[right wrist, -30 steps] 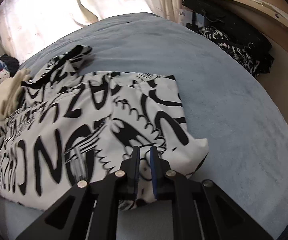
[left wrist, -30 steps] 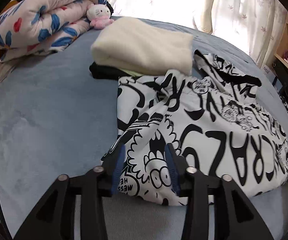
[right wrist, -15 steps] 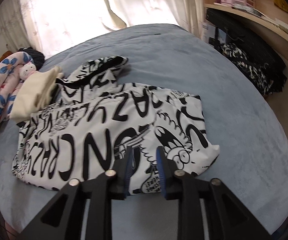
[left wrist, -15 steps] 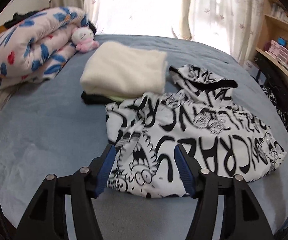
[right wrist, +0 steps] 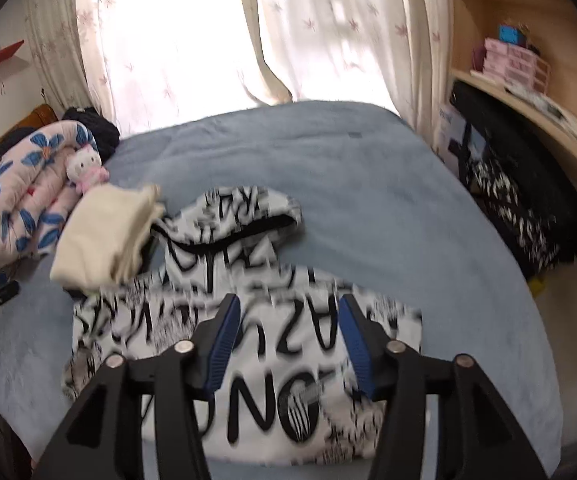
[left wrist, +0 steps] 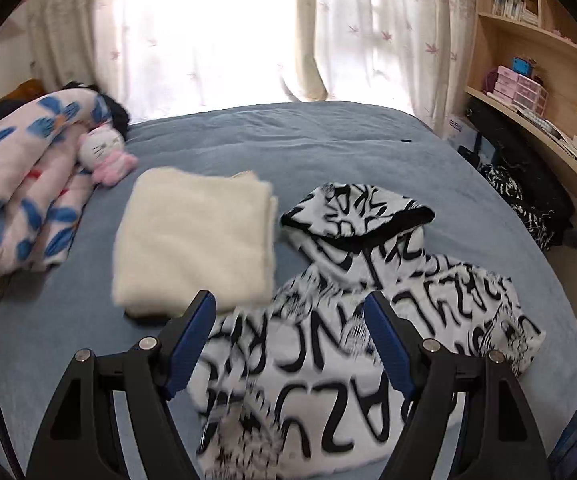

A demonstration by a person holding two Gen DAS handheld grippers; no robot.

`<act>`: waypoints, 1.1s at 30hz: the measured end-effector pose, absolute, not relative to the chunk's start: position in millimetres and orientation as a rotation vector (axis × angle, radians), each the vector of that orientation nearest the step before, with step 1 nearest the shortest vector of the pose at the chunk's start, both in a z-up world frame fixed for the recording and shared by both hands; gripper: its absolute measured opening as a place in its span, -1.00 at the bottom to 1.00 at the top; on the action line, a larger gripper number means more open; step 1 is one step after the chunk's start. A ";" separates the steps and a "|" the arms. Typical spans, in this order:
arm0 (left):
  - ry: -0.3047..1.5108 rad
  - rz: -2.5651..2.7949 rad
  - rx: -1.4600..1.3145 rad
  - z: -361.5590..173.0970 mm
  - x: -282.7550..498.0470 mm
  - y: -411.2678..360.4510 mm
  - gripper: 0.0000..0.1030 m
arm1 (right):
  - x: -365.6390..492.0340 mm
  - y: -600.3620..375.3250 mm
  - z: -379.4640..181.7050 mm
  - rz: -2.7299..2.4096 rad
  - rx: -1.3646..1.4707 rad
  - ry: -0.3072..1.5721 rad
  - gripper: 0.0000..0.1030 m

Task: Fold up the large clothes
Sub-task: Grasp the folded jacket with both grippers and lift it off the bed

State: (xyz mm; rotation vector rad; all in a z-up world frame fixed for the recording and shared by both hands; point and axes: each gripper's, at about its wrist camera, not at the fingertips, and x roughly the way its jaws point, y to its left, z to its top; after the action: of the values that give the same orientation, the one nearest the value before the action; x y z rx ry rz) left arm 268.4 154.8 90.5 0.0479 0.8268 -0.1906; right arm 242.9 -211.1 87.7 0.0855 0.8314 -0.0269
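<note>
A white hoodie with black graffiti lettering (left wrist: 368, 320) lies folded on the blue bed, hood pointing away; it also shows in the right wrist view (right wrist: 272, 320). My left gripper (left wrist: 290, 330) is open and empty, raised above the hoodie's left part. My right gripper (right wrist: 288, 338) is open and empty, raised above the hoodie's middle. Neither gripper touches the cloth.
A folded cream garment (left wrist: 196, 236) on a dark one lies left of the hoodie. A flowered quilt (left wrist: 20, 196) and a plush cat (left wrist: 104, 154) lie at the far left. A wooden shelf (left wrist: 536, 92) and dark clothes (left wrist: 528, 200) stand right of the blue bed (left wrist: 328, 148).
Both grippers let go of the hoodie's near edge, opened wide and pulled back and up. The hoodie stays folded on the bed.
</note>
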 end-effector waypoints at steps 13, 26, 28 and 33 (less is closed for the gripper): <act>0.999 -0.307 0.067 26.5 492.7 93.7 -0.26 | 452.3 -212.8 40.9 0.042 0.187 0.967 0.07; 1.210 -0.260 0.069 -132.8 594.6 81.3 -0.68 | 571.3 -233.1 -99.9 -0.002 0.304 1.136 0.07; 1.211 -0.236 0.068 -144.8 598.5 89.2 -0.70 | 578.1 -234.1 -112.4 0.013 0.316 1.153 0.07; 1.107 -0.231 0.118 -135.1 586.9 97.1 -0.75 | 588.6 -228.1 -134.3 0.041 0.282 1.184 0.08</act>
State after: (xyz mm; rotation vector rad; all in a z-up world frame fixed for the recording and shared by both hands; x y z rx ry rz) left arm 586.9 97.1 -135.1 0.1176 1.1073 -0.2312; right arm 588.6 -228.1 -134.3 0.2817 1.1840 0.0410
